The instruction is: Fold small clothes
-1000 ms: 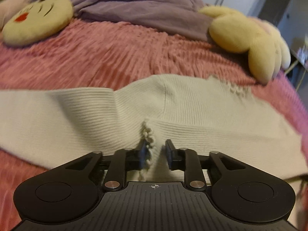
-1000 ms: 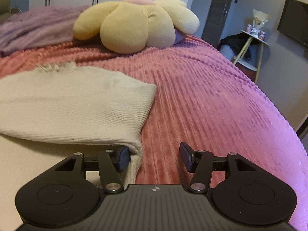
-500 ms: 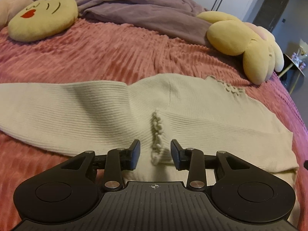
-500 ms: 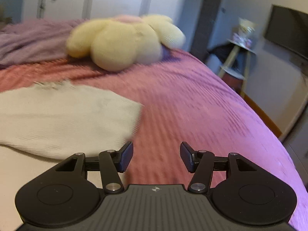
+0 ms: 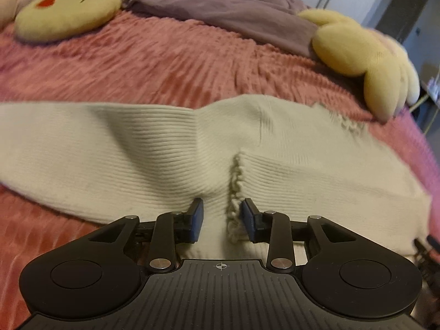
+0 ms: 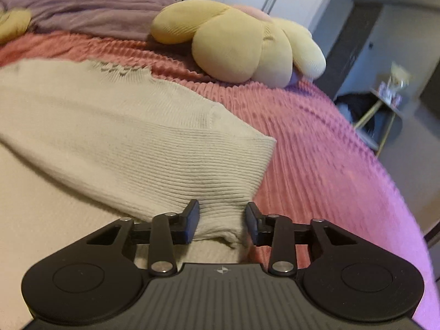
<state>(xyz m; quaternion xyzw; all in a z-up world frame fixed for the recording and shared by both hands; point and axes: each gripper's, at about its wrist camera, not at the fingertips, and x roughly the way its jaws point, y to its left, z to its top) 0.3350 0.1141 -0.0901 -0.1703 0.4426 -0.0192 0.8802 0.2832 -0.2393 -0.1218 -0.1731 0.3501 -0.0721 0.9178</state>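
Sweater: a cream ribbed knit sweater (image 5: 154, 148) lies spread flat on a pink ribbed bedspread (image 5: 170, 63), 1 sleeve folded in across the body, the other reaching away to the left.
Frayed edge: a ragged looped trim (image 5: 234, 181) runs down the sweater's middle, and a 2nd ragged patch sits at its far edge.
Left gripper: the left gripper (image 5: 222, 220) is released, jaws apart, straddling the frayed trim at the sweater's near edge; no cloth is pinched.
Right gripper: the right gripper (image 6: 222, 220) is also released, jaws apart on either side of the folded sleeve's cuff (image 6: 220, 217), at the sweater's right near corner.
Step in hand: judged as lining up 2 grasps along the near edge before lifting it over.
How to do it well: close each gripper on all the layers there, not just the top 1; lift both ends together so the fold line stays straight; avoid snagging the loose loops.
Edges: the bedspread's right edge drops away well to the right of the sweater.
Open room: bare bedspread lies beyond the sweater's far edge and to its right, enough to lay a fold.
Obstacles: a yellow flower cushion (image 6: 236, 44) sits beyond the sweater's far right corner, a yellow face cushion (image 5: 66, 8) beyond its far left, and a purple blanket (image 5: 214, 5) between them, all apart from the sweater.
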